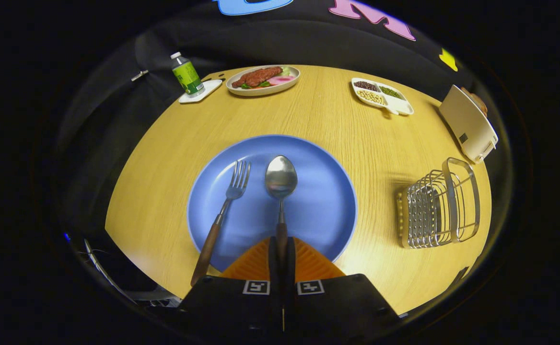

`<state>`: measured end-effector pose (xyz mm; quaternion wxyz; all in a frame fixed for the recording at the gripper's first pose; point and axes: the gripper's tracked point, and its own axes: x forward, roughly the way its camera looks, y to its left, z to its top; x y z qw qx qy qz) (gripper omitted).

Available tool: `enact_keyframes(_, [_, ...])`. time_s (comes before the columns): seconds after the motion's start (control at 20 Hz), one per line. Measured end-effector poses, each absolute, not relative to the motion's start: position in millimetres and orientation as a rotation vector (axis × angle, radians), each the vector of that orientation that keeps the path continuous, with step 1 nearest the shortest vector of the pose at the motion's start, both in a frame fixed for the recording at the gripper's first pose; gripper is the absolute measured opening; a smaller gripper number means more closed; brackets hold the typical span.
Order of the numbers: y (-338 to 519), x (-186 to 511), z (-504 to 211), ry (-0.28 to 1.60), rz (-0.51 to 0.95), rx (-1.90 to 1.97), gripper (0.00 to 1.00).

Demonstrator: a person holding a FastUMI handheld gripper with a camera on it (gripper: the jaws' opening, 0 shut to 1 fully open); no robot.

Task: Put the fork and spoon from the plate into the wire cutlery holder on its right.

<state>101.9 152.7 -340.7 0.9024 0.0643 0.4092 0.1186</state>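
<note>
The tool is clamped on the spoon's wooden handle, its bowl over the blue plate mid-worktop. The fork lies beside it (handle past the plate's near rim). The wire cutlery holder sits near the worktop's right edge.

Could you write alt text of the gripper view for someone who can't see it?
The tongs are shut on the spoon handle over a blue plate, with the fork lying beside it. A wire cutlery holder stands to the plate's right on the wooden table.
</note>
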Motion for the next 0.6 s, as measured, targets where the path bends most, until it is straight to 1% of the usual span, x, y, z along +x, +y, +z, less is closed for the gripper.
enact_keyframes(0.1, [148.0,106.3,-331.1,0.794,0.233,0.136,0.06])
enact_keyframes(0.35, [136.5,102.9,-302.5,0.749,0.245,0.196,0.06])
enact_keyframes(0.6, [102.5,90.1,-263.3,0.705,0.250,0.209,0.06])
